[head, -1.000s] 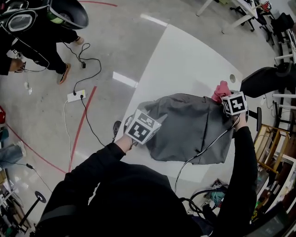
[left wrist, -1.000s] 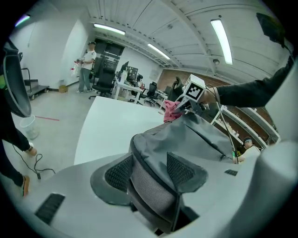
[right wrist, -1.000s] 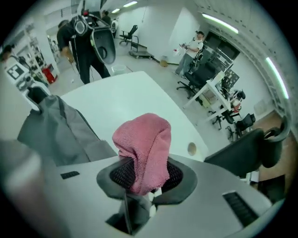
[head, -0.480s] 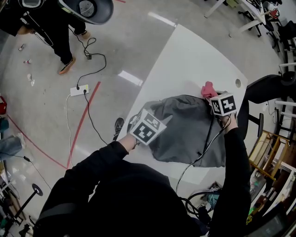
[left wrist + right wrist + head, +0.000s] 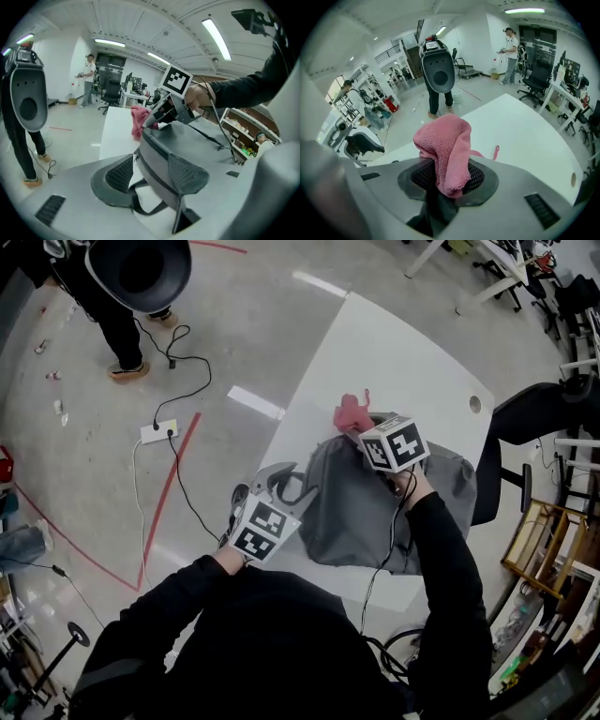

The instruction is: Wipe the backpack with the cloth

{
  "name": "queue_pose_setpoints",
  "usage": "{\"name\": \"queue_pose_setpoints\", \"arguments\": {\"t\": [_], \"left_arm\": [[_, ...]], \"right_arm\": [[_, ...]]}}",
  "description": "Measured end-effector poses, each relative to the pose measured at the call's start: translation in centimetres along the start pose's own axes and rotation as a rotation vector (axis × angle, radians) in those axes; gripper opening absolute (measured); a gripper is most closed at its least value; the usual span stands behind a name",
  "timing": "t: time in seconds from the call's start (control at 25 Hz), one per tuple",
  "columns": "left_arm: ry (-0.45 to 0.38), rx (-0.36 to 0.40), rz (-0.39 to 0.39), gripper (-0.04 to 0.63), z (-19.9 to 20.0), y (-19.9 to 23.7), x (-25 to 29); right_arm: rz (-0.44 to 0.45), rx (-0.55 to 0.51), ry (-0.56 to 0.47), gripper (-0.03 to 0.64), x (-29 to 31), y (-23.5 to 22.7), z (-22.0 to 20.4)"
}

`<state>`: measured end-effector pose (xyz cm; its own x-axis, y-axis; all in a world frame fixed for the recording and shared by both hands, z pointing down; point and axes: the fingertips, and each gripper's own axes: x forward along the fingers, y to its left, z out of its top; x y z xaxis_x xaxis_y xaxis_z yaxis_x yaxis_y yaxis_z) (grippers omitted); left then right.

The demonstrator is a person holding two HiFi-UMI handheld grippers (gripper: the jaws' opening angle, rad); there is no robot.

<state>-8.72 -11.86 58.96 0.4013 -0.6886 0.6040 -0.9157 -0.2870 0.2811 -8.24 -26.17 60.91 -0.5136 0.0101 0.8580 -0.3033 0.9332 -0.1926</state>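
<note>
While the grey backpack [image 5: 375,512] lies flat towards the table's [image 5: 394,352] near edge, the right gripper [image 5: 356,432] has its fingers [image 5: 480,180] pinching the pink cloth [image 5: 350,413] at the backpack's far-left corner. Left gripper [image 5: 281,482], fingers [image 5: 117,176] spread, straddles the backpack's near-left end by the table's left edge, not clamping it.

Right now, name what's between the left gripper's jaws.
The backpack: its grey edge, with the left gripper's jaws apart around it, in the left gripper view.
</note>
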Motion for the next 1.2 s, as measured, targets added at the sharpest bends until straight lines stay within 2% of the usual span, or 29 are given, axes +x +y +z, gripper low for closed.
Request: {"name": "queue_pose_setpoints", "arguments": {"t": [0.16, 0.28, 0.4, 0.52, 0.6, 0.72, 0.88, 0.96, 1.08, 1.2], "left_arm": [[0.066, -0.048, 0.002, 0.247, -3.4, -1.0, -2.6], [0.114, -0.060, 0.038, 0.247, -6.0, -2.3, -3.9], [0.125, -0.084, 0.086, 0.247, -7.2, -4.8, -4.6], [0.123, -0.122, 0.143, 0.247, -8.4, -6.9, -5.9], [0.125, -0.165, 0.200, 0.247, -9.9, -7.2, -7.6], [0.117, -0.233, 0.274, 0.247, -12.2, -7.9, -10.0], [0.088, -0.270, 0.323, 0.247, -13.5, -9.8, -11.7], [0.075, -0.272, 0.320, 0.247, -13.6, -10.9, -12.3], [0.065, -0.234, 0.288, 0.247, -13.6, -12.1, -12.6], [0.042, -0.231, 0.247, 0.247, -13.3, -12.7, -12.9]], "right_arm": [[-0.168, 0.030, 0.166, 0.118, -3.7, -8.9, -5.8], [-0.265, 0.114, 0.261, 0.118, -8.3, -15.9, -10.4], [-0.339, 0.198, 0.364, 0.118, -13.5, -22.3, -16.1], [-0.374, 0.238, 0.474, 0.118, -16.4, -26.3, -21.1], [-0.348, 0.254, 0.469, 0.117, -15.7, -26.6, -21.3], [-0.276, 0.197, 0.405, 0.117, -12.7, -23.6, -18.7], [-0.118, 0.078, 0.224, 0.117, -7.8, -15.4, -11.6], [-0.026, 0.018, 0.144, 0.117, -5.9, -9.8, -7.9], [0.087, -0.094, 0.062, 0.117, -4.3, -1.3, -4.1], [0.071, -0.265, -0.002, 0.117, -4.3, 4.3, -1.3]]}}
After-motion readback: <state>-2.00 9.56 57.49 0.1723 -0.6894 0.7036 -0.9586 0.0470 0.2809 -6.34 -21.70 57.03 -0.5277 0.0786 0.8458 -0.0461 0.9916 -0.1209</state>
